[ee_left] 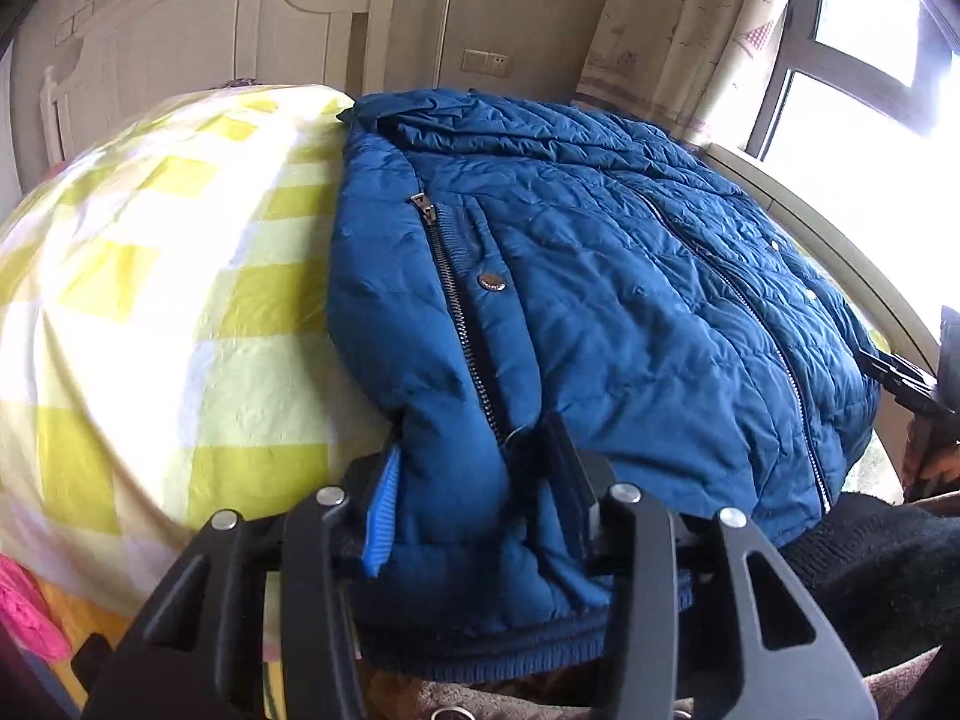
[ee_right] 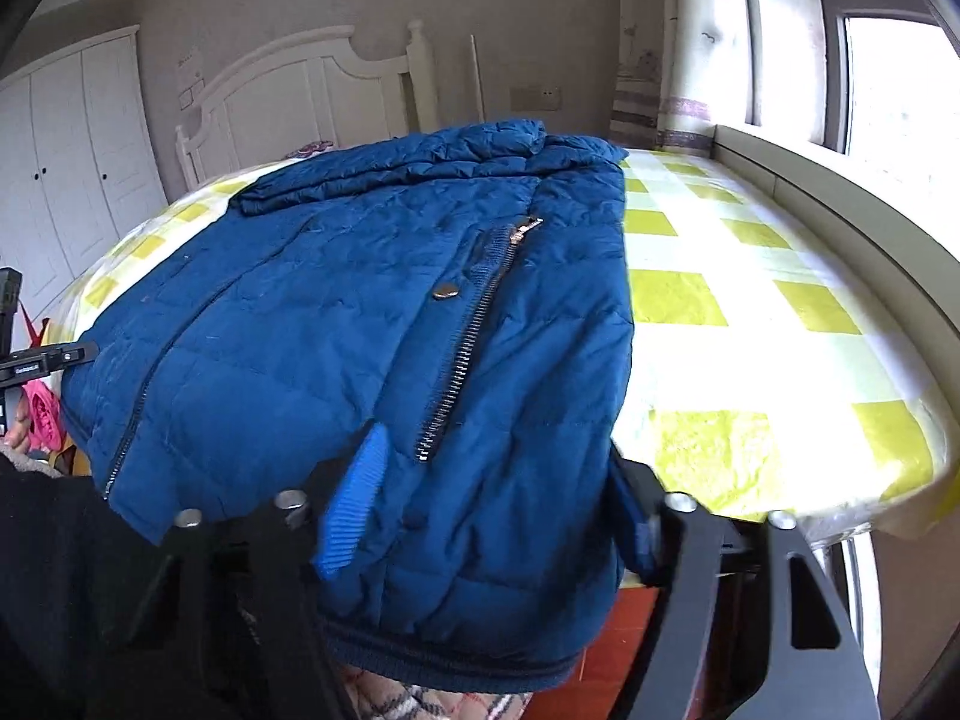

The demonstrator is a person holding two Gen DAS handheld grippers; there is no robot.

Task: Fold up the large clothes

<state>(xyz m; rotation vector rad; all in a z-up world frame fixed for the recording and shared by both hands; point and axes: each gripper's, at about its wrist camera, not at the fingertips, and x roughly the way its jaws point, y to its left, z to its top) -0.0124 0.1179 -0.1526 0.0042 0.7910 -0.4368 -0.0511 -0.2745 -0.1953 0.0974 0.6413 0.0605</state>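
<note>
A blue quilted jacket (ee_left: 600,276) (ee_right: 330,300) lies zipped and flat on a bed with a yellow-and-white checked sheet (ee_left: 180,300) (ee_right: 750,330). Its ribbed hem hangs over the near edge. My left gripper (ee_left: 474,498) is at the jacket's near left hem corner, and a puffed fold of fabric is pinched between its pads. My right gripper (ee_right: 495,516) holds the near right hem corner the same way, with the jacket bunched between its blue pads. Each gripper shows at the edge of the other view: the right gripper (ee_left: 900,378) and the left gripper (ee_right: 36,360).
A white headboard (ee_left: 240,18) (ee_right: 312,90) stands at the far end of the bed. A window ledge (ee_right: 840,198) runs along the right side, and a white wardrobe (ee_right: 60,168) stands at the left. A pink cloth (ee_left: 24,612) (ee_right: 42,414) lies low beside the bed. Dark clothing (ee_left: 870,570) fills the near foreground.
</note>
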